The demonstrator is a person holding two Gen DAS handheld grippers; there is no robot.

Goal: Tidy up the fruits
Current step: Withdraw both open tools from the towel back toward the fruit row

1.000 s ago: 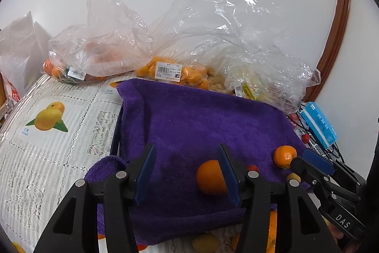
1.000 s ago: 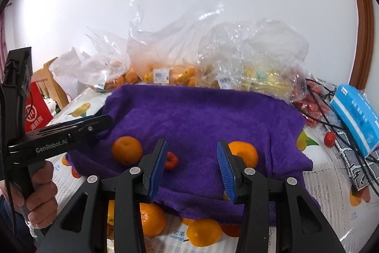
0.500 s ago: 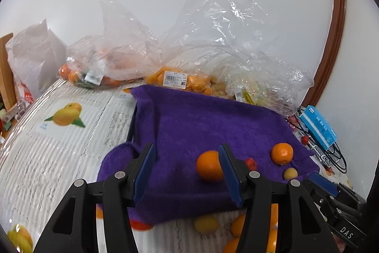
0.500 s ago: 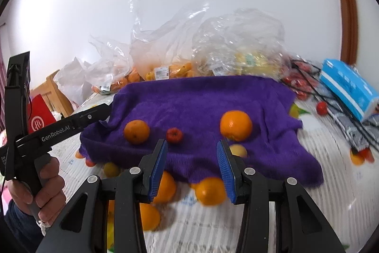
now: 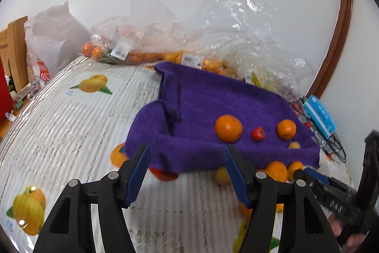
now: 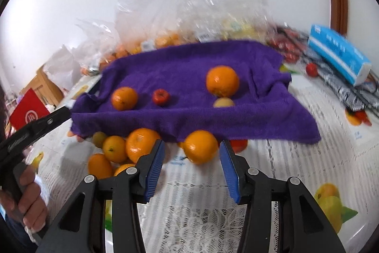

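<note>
Both tools, left (image 5: pixel 187 173) and right (image 6: pixel 191 167), have just opened wider, empty, nearer loose oranges (image 6: pixel 200 146).

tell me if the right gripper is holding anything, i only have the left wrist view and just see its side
Observer: No. The right gripper is open and empty, and one orange sits on the tablecloth just ahead, between its fingertips.
Operator: any more fruit near that one
Observer: Yes. A cluster of oranges is bunched to the left of it in the right wrist view, at the front edge of the purple towel.
</note>
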